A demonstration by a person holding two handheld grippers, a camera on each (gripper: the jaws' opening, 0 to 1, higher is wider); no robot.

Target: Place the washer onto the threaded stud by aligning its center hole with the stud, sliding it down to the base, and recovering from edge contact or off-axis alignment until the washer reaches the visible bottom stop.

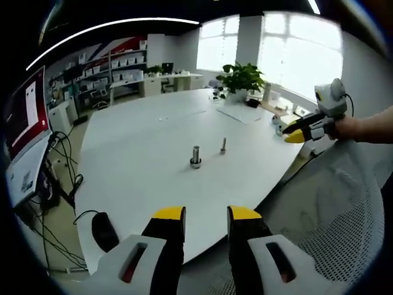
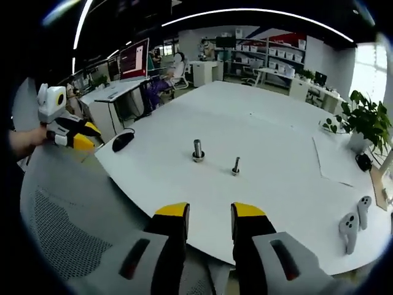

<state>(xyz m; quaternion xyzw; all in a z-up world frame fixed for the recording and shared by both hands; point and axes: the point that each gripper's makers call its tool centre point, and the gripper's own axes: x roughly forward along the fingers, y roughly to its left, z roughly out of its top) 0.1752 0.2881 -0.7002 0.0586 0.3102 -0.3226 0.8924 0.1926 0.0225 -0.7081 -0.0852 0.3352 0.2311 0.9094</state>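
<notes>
Nothing is picked up yet: both the left gripper (image 1: 206, 215) and right gripper (image 2: 210, 212) hang empty, jaws narrowly parted, so reaching the stud (image 2: 198, 150) at frame centre on the table (image 2: 270, 123) likely comes next.

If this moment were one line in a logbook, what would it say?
phase: before pickup | left gripper: open, empty | right gripper: open, empty | large stud, small stud: upright on table
</notes>
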